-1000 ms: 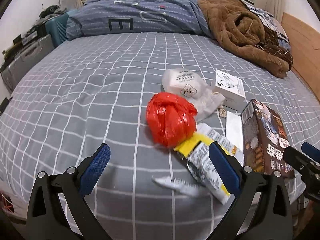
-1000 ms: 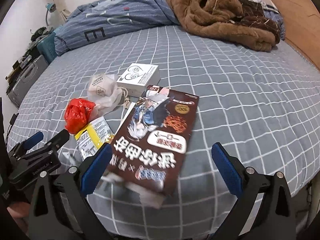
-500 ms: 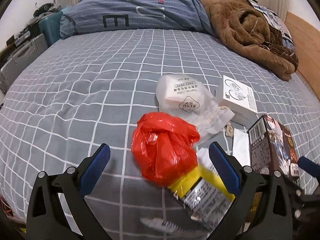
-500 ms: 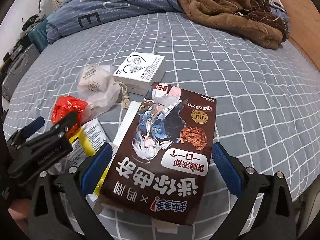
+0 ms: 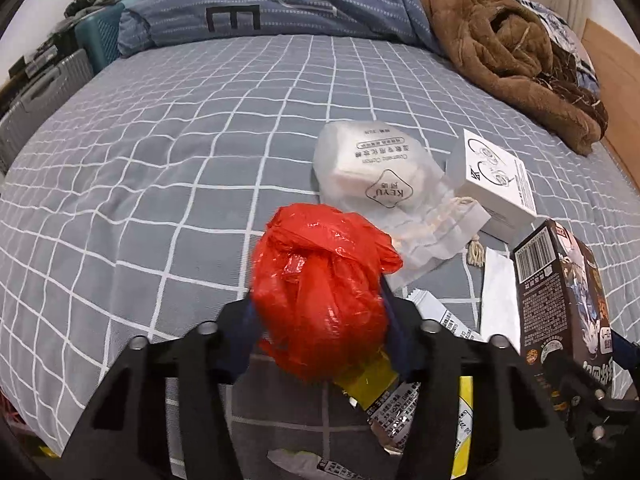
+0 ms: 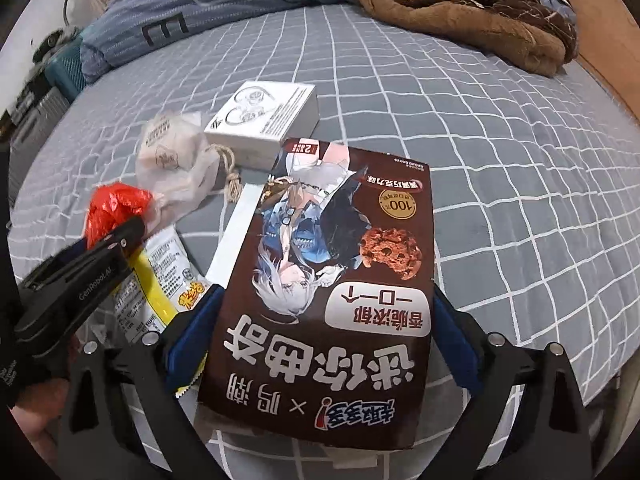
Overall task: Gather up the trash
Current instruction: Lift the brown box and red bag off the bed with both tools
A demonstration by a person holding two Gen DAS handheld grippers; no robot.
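**Inspector:** Starting at the left gripper (image 5: pixel 318 320). What are its jaws doing?

**Assistant:** They are closing, with the red plastic bag (image 5: pixel 320 288) sitting between them. The blue pads are standing against the bag's two sides; I judge the bag is being gripped, though how firmly I cannot tell.

**Inspector:** And where is the bag lying, taking the cookie box (image 6: pixel 332 296) as the landmark?

**Assistant:** To the box's left, with a yellow snack wrapper (image 6: pixel 160 276) lying between the two and running partly under the bag. Beyond the bag, a white cotton-pad pouch (image 5: pixel 372 176) is touching it; a white earphone box (image 5: pixel 496 178) is lying just beyond the cookie box's far end.

**Inspector:** The right gripper (image 6: pixel 320 340)?

**Assistant:** It is straddling the cookie box's near end, one pad on each long edge. The jaws are standing at about the box's width; whether they are pressing I cannot tell.

**Inspector:** The box's long axis?

**Assistant:** It is running straight away from the right gripper, so the jaws are crossing its short width. That suits a pinch.

**Inspector:** Nearer hand for each?

**Assistant:** Left for the bag, right for the box. All of it is resting on the grey checked bedsheet (image 5: pixel 168 184).
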